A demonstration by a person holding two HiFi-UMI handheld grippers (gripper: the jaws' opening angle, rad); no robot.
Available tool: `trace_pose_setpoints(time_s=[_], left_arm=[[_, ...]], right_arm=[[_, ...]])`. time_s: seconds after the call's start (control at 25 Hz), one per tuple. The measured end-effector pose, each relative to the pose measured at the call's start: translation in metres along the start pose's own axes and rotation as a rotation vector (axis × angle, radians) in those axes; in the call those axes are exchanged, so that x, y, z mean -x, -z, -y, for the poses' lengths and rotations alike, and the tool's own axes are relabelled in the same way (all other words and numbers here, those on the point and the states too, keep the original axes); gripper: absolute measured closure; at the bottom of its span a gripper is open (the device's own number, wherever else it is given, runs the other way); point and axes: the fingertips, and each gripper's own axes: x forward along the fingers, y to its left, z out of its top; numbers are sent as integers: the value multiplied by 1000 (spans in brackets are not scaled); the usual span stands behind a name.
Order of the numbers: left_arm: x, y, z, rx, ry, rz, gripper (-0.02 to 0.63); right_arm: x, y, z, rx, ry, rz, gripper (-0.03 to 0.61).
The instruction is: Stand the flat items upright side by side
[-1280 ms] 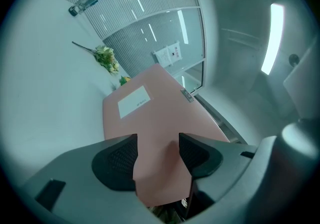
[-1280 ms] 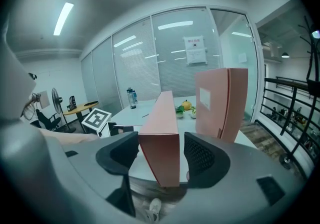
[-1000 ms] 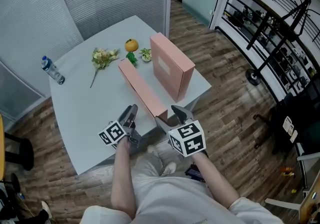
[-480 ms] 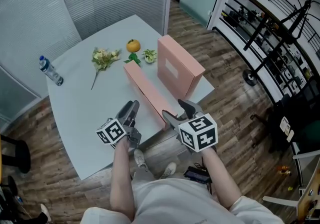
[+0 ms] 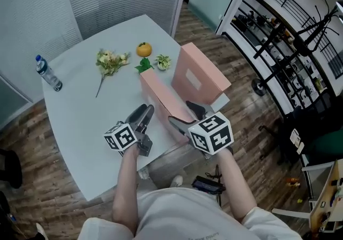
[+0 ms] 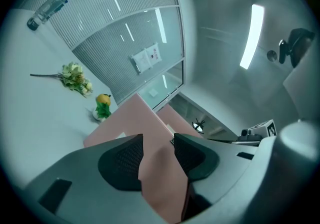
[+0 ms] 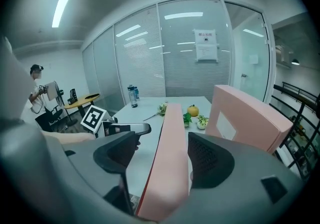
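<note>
Head view, with both gripper views. A pale grey table (image 5: 80,110) carries two flat pink boxes set on edge, close together and roughly parallel. The labelled pink box (image 5: 201,75) stands at the table's right edge, its broad face with a white label turned towards the near right. The plain pink box (image 5: 159,96) stands just to its left, a strip of bare table between them.

The right gripper (image 5: 185,115) straddles the near end of the plain pink box. Its jaws have just been opening and stand spread: the left pad is clear of the cardboard, and the right pad lies close against the other face without pinching.

The left gripper (image 5: 143,110) hangs just left of the same box, jaws parted and empty, with the box seen beyond the gap.

An orange (image 5: 143,49), a green leafy sprig (image 5: 143,65) and a small potted plant (image 5: 163,62) cluster at the far ends of the boxes. A cut flower stem (image 5: 110,63) lies further left, and a water bottle (image 5: 47,74) lies well apart near the left edge.
</note>
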Motion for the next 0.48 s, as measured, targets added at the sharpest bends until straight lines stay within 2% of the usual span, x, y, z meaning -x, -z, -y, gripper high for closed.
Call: trace_pose_setpoints(time_s=[0.12,0.28,0.48], left_arm=[[-5,-1,-7,6,15,-13,430],[-13,1,-18,19,23,-29,430],[-18,-10,-34,35,38,-22,437]], right_arm=[[-17,-10,3,16,-11,-38,247],[-45,-21,13,-29,-39,-93,245],[-81,-37,19,-39,-23,-160,241]])
